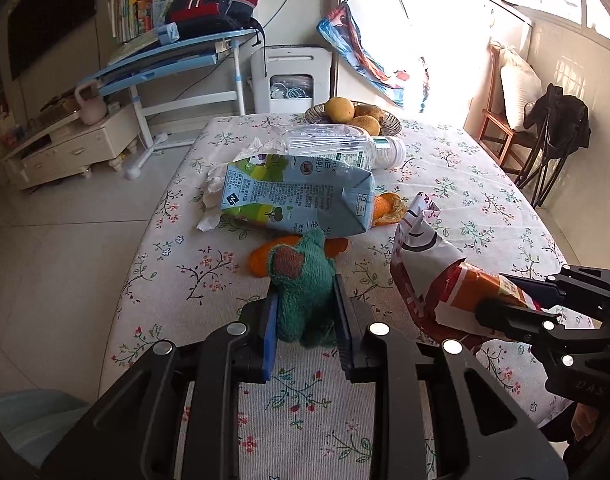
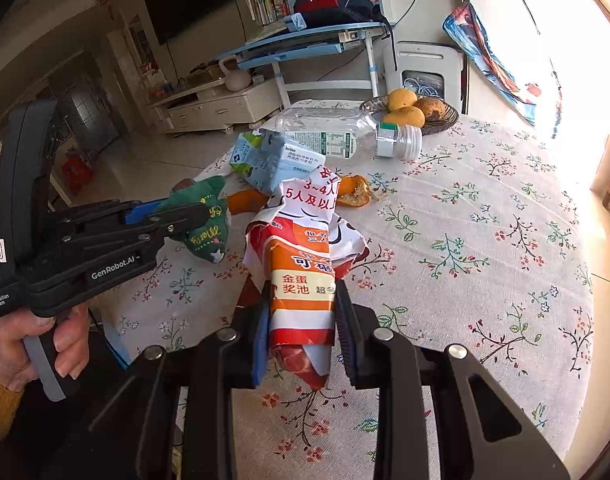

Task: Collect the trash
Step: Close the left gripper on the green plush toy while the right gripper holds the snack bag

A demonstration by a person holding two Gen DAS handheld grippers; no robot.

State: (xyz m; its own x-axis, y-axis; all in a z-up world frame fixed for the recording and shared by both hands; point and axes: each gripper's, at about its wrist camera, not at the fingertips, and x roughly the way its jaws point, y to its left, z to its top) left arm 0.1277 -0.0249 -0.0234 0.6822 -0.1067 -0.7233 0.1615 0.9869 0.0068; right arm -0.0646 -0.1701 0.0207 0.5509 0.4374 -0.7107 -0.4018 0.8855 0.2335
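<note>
Left tool [image 1: 305, 312] pinches a soft green knitted sock [image 1: 303, 280]; right tool [image 2: 301, 320] grips a crumpled paper flyer [image 2: 305, 264] — both light, squashy, best held mid-body.

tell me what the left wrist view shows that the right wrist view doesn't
Only the left wrist view: the chair with a white pillow by the window, and crumpled tissue behind the milk carton.

Only the right wrist view: the hand gripping the left gripper, and gold lettering on the green sock.

Both: the sock and the crumpled flyer, each clamped in jaws, the plastic bottle and the fruit bowl.
</note>
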